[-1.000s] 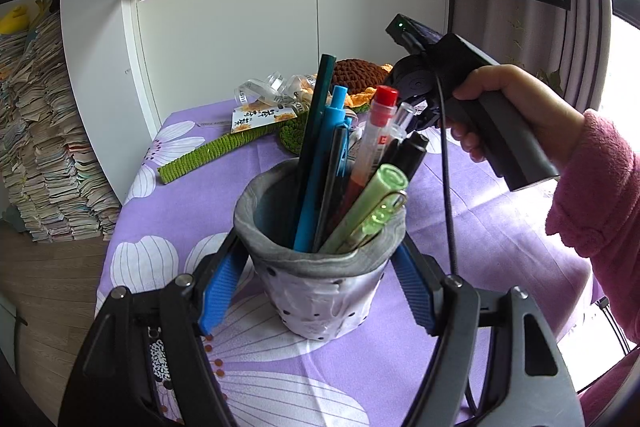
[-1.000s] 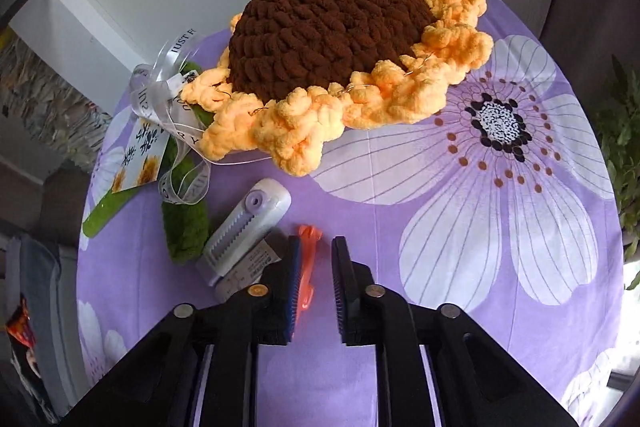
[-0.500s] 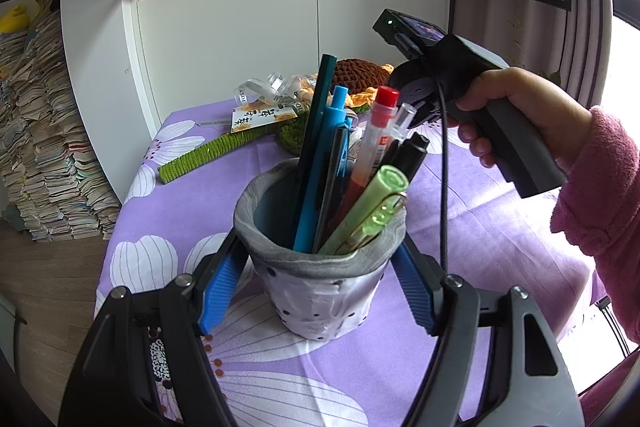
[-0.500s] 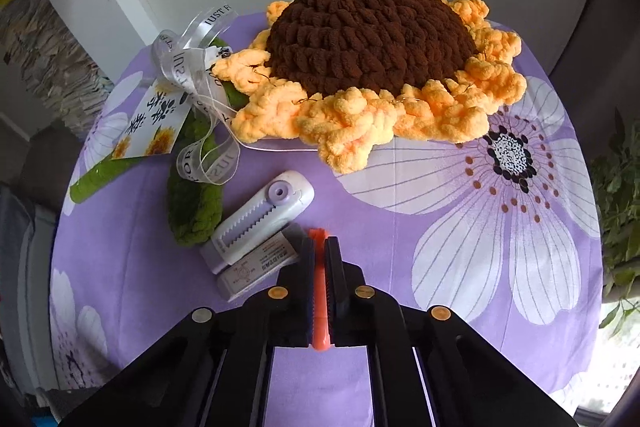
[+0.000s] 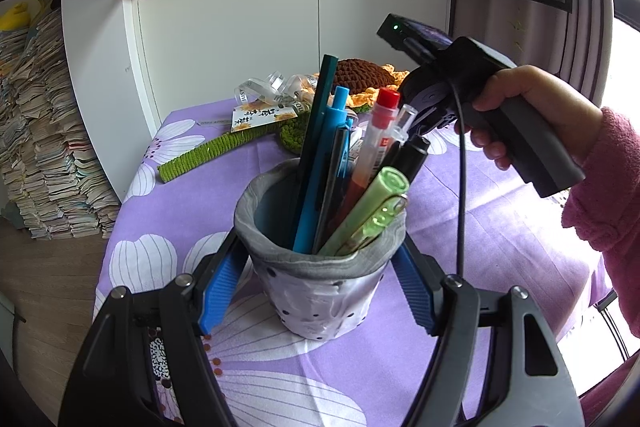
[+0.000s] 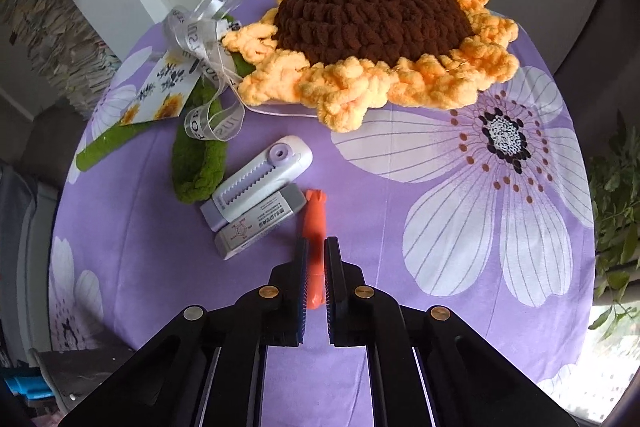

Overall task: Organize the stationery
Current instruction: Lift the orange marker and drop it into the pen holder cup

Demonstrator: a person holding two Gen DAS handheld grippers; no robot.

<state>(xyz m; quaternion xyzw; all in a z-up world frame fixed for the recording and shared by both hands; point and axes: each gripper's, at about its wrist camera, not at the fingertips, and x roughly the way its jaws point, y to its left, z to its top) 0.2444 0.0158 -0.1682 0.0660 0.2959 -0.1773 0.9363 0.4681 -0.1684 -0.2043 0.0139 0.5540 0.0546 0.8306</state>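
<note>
Both claws clamped: one on an orange stick, one on the pen cup.

The right gripper (image 6: 316, 267) pinches the orange stick (image 6: 313, 227) on the purple tablecloth (image 6: 400, 227), just beside two white-grey cases (image 6: 256, 195). The left gripper (image 5: 316, 283) squeezes the grey pen cup (image 5: 316, 279), full of pens (image 5: 340, 155).

We see fuzzy brown-and-yellow crochet yarn sunflower (image 6: 372, 43), smooth purple floral cloth tablecover (image 6: 460, 267), matt grey clay-look pen cup (image 5: 316, 291) w/ glossy plastic pens (image 5: 320, 163).
</note>
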